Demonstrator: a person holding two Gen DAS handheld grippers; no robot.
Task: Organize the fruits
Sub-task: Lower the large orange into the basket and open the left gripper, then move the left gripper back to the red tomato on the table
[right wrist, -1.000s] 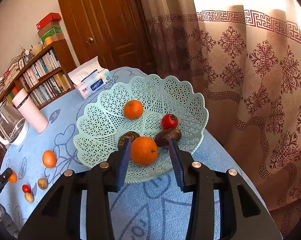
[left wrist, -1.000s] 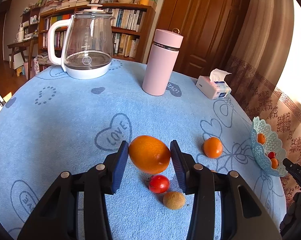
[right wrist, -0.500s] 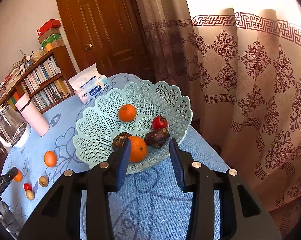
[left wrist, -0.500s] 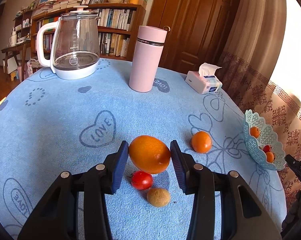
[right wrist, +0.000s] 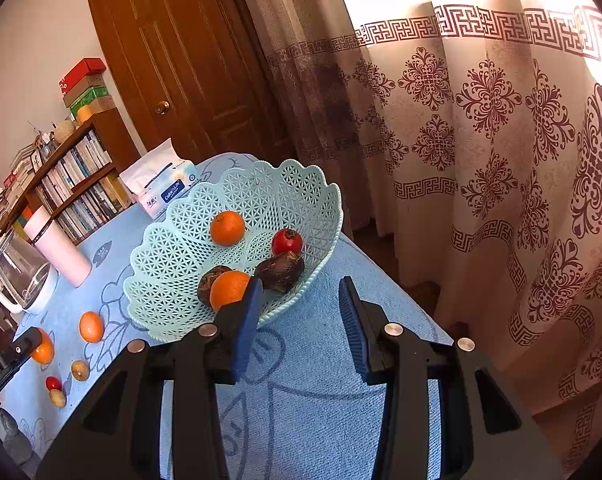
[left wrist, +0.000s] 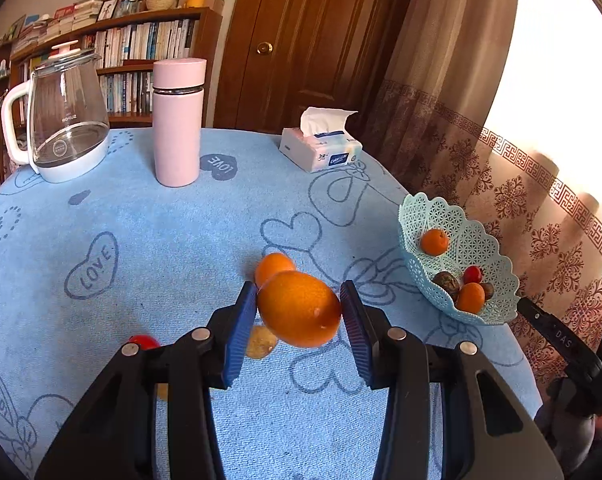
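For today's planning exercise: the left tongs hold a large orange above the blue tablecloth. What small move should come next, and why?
Probably carry the large orange, clamped in the left tongs, sideways toward the pale green lattice plastic basket. It is already lifted off the blue tablecloth; the basket holds other fruit with free space, and the right tongs, just opened, are empty outside the rim.

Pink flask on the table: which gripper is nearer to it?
Left. The left gripper, holding the large orange, is mid-table, nearer the pink flask; the right gripper sits beyond the basket.
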